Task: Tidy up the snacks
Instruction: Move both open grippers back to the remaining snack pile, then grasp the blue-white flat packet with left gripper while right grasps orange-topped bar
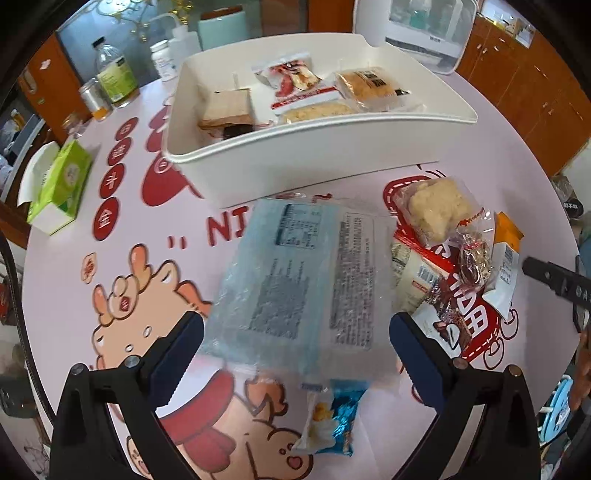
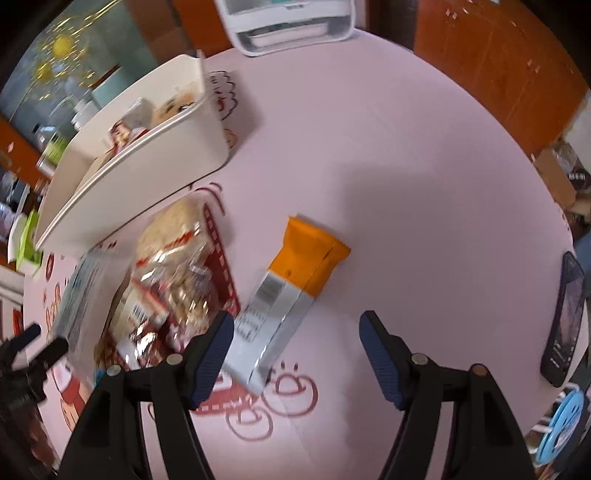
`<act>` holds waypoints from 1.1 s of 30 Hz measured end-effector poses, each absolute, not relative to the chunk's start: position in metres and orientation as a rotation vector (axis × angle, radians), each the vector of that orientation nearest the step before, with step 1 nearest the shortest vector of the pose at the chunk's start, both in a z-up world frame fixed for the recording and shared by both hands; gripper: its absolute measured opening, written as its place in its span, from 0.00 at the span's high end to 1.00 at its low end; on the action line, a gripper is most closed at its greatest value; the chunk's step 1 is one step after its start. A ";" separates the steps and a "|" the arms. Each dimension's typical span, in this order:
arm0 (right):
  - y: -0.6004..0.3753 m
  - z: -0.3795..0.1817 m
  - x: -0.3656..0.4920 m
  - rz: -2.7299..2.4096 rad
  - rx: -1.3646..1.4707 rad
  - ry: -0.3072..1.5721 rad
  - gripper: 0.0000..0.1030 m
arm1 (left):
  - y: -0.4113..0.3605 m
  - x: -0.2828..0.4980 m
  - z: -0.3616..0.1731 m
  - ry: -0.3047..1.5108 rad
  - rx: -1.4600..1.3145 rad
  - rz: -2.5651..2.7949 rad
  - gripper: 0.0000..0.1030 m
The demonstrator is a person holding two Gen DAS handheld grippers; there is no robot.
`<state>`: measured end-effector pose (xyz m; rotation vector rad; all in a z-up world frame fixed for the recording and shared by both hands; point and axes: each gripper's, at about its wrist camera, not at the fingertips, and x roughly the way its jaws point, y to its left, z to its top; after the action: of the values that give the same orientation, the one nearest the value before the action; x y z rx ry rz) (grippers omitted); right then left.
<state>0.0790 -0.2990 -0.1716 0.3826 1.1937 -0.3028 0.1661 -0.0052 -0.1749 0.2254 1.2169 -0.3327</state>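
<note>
My left gripper (image 1: 295,332) is open, its fingers on either side of a flat pale blue snack packet (image 1: 295,284) that lies blurred on the table. A white bin (image 1: 317,122) with several wrapped snacks stands beyond it. A small blue and yellow snack (image 1: 332,417) lies near me. To the right is a pile of snacks (image 1: 443,240). My right gripper (image 2: 295,347) is open over an orange and silver snack bar (image 2: 291,291), which lies between its fingers. The bin (image 2: 147,166) and the pile (image 2: 173,280) show at the left.
A green tissue box (image 1: 62,184) and several bottles (image 1: 114,74) stand at the far left of the round pink table (image 2: 424,184). A dark phone (image 2: 565,317) lies at the right edge. A white appliance (image 2: 291,22) stands at the back.
</note>
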 end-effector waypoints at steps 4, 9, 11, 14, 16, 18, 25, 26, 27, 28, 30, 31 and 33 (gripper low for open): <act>-0.310 -0.183 0.092 -0.325 0.434 1.217 0.31 | -0.022 0.174 -0.186 1.238 0.257 -0.351 0.03; -0.309 -0.192 0.105 -0.331 0.431 1.243 0.31 | -0.034 0.188 -0.200 1.264 0.276 -0.342 0.03; -0.305 -0.196 0.109 -0.337 0.404 1.258 0.31 | -0.035 0.193 -0.204 1.274 0.283 -0.337 0.03; -0.300 -0.202 0.113 -0.330 0.371 1.285 0.32 | -0.038 0.200 -0.211 1.288 0.303 -0.331 0.02; -0.295 -0.205 0.116 -0.334 0.340 1.292 0.34 | -0.042 0.202 -0.215 1.286 0.326 -0.325 0.01; -0.291 -0.207 0.117 -0.334 0.294 1.299 0.36 | -0.045 0.203 -0.217 1.284 0.340 -0.321 0.00; -0.276 -0.208 0.114 -0.299 0.183 1.299 0.54 | -0.050 0.212 -0.227 1.296 0.402 -0.271 0.00; -0.275 -0.208 0.113 -0.295 0.173 1.300 0.56 | -0.051 0.213 -0.228 1.302 0.400 -0.261 0.00; -0.273 -0.208 0.113 -0.291 0.165 1.300 0.56 | -0.050 0.214 -0.229 1.310 0.393 -0.251 0.00; -0.271 -0.207 0.111 -0.284 0.158 1.300 0.58 | -0.052 0.214 -0.231 1.316 0.384 -0.246 0.00; -0.271 -0.207 0.107 -0.272 0.159 1.303 0.59 | -0.050 0.214 -0.232 1.328 0.371 -0.242 0.00; -0.271 -0.208 0.105 -0.267 0.164 1.304 0.60 | -0.051 0.215 -0.233 1.332 0.374 -0.241 0.00; -0.271 -0.207 0.100 -0.256 0.172 1.305 0.61 | -0.050 0.216 -0.235 1.339 0.382 -0.242 0.00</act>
<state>0.0997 -0.2713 -0.2074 0.1720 1.3046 -0.2564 0.2157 -0.0504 -0.2347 0.3822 1.3386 -0.2421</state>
